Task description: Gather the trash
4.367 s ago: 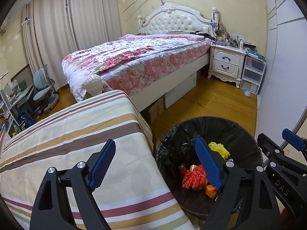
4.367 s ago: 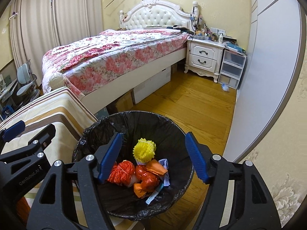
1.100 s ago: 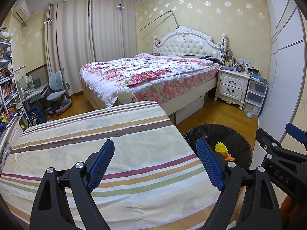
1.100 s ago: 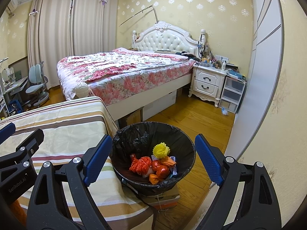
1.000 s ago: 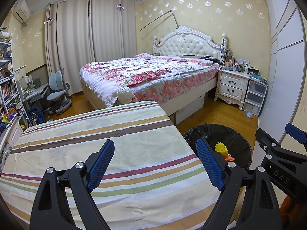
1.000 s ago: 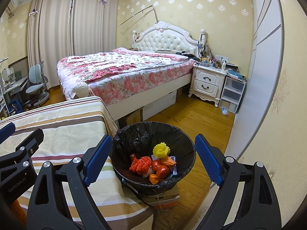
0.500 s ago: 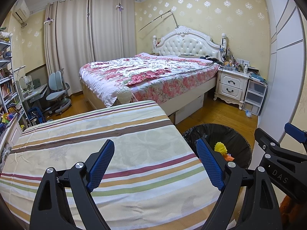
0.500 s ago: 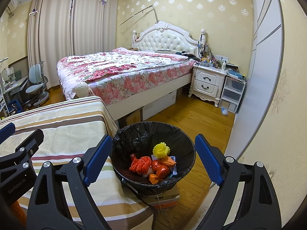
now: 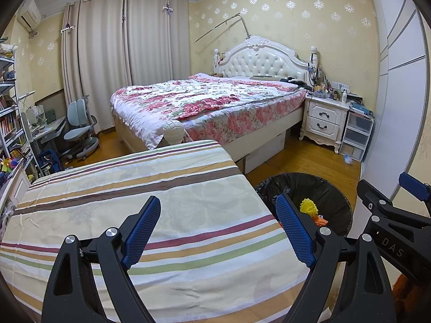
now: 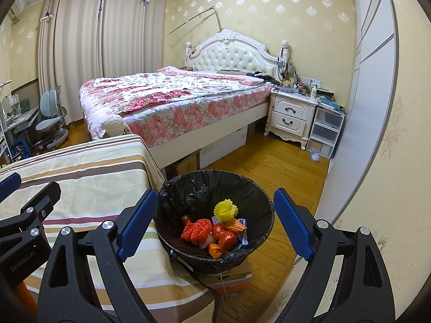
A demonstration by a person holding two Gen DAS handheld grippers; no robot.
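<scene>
Striped cloth (image 9: 161, 202) is covering the desk, with the left gripper (image 9: 219, 228) hovering above, jaws apart. Beside it, the right gripper (image 10: 215, 224), also gaping, is facing the bin (image 10: 186, 196) holding trash (image 10: 212, 228).

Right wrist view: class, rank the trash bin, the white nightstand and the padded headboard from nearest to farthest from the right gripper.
1. Trash bin: just ahead of the open right gripper, beside the striped table.
2. White nightstand: across the wooden floor, to the right.
3. Padded headboard: against the far wall.
</scene>
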